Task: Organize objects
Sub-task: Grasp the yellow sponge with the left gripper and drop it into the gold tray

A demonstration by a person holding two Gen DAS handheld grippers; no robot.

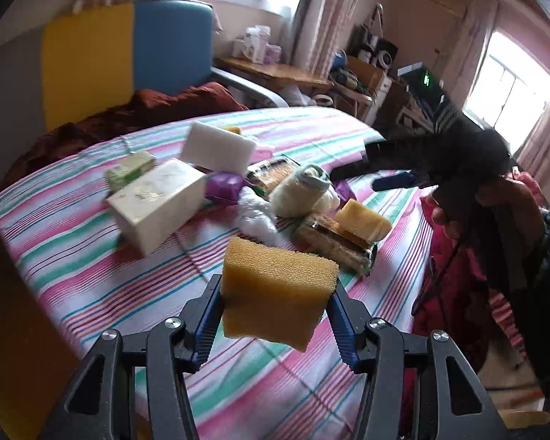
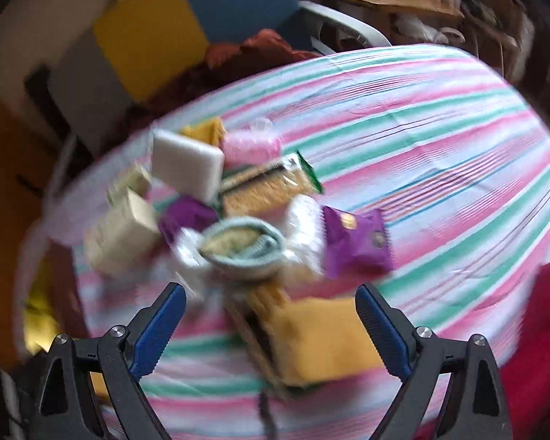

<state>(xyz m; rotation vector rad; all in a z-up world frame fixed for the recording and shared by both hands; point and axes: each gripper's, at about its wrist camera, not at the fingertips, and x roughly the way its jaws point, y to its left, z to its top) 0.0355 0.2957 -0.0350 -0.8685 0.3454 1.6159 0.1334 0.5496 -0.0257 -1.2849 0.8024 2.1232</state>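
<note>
left gripper (image 1: 275, 315) pinches porous yellow sponge (image 1: 277, 293).

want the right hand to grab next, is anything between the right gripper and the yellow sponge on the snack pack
Nothing visible. The right gripper is open, and the yellow sponge lies right between its fingers on the snack pack, though the view is blurred.
</note>
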